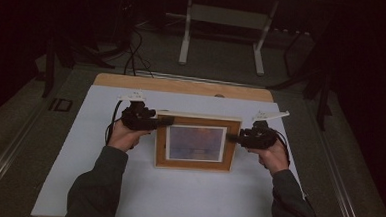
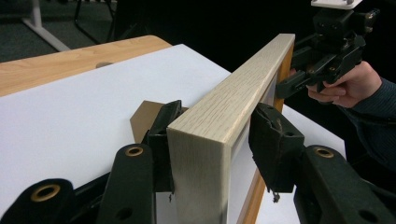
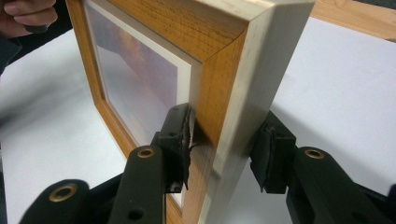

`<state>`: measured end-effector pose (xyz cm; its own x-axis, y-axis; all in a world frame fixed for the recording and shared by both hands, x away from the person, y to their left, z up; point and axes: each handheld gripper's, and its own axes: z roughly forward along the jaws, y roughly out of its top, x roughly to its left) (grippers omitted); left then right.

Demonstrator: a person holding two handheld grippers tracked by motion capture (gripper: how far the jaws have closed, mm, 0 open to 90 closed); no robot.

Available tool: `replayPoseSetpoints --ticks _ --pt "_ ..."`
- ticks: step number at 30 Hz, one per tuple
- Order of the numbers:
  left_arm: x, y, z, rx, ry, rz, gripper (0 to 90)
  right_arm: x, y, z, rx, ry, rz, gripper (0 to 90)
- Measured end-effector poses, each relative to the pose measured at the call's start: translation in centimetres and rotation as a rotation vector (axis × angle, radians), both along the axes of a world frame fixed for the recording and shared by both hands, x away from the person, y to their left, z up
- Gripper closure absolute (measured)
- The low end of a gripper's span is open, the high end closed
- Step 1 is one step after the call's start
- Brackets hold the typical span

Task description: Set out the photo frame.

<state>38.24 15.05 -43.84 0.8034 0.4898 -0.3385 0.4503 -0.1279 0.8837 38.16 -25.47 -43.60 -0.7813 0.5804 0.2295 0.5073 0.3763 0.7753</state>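
The room is dark; a white sheet (image 1: 177, 188) covers the wooden table (image 1: 182, 86) in front of me. The left gripper (image 1: 166, 120) is clamped on the left edge of a wooden picture frame (image 1: 196, 163), its pads (image 2: 273, 140) pressing front and back. The right gripper (image 1: 231, 138) is closed on the frame's right edge in the same way. The frame stands upright near the middle of the sheet, its picture facing the person. A brown stand flap (image 2: 142, 119) pokes out behind it.

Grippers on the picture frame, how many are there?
2. The left gripper clamps the picture frame at its left side; the right gripper clamps its right side. The frame stands upright on the white table.
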Motion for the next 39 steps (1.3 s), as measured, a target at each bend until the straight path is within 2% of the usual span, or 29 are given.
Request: replayPoseSetpoints --ticks 7,10,14,21,26,31,32,37,39 --pt "-0.1 0.0 0.1 0.004 0.013 0.010 54.7 0.1 0.1 0.1 -0.011 -0.002 0.018 60.5" --pt "-0.2 0.0 0.2 0.007 0.026 0.018 53.2 0.1 0.2 0.2 -0.030 -0.018 0.017 57.3" --pt "-0.3 0.2 0.3 0.029 0.036 0.038 46.2 0.1 0.0 0.3 -0.039 -0.021 0.004 51.6" --pt "-0.9 0.7 0.5 0.064 0.024 0.051 39.4 0.0 -0.5 0.4 -0.035 -0.020 -0.012 45.5" --pt "-1.9 1.9 0.5 0.069 0.016 0.071 38.2 -0.4 -1.1 0.8 -0.034 -0.026 -0.010 43.3" --pt "-2.6 3.0 0.3 0.094 0.018 0.090 38.3 -0.6 -1.8 0.9 -0.039 -0.025 -0.015 43.3" --pt "-3.0 3.7 0.1 0.117 0.023 0.103 38.3 -0.7 -2.3 0.9 -0.038 -0.021 -0.020 43.4" --pt "-3.7 4.8 -0.4 0.150 0.039 0.143 38.3 -1.1 -2.9 0.5 -0.059 -0.005 -0.020 43.5" --pt "-4.4 5.5 -1.0 0.227 0.048 0.206 38.5 -1.3 -3.1 0.3 -0.073 0.000 -0.021 42.9"
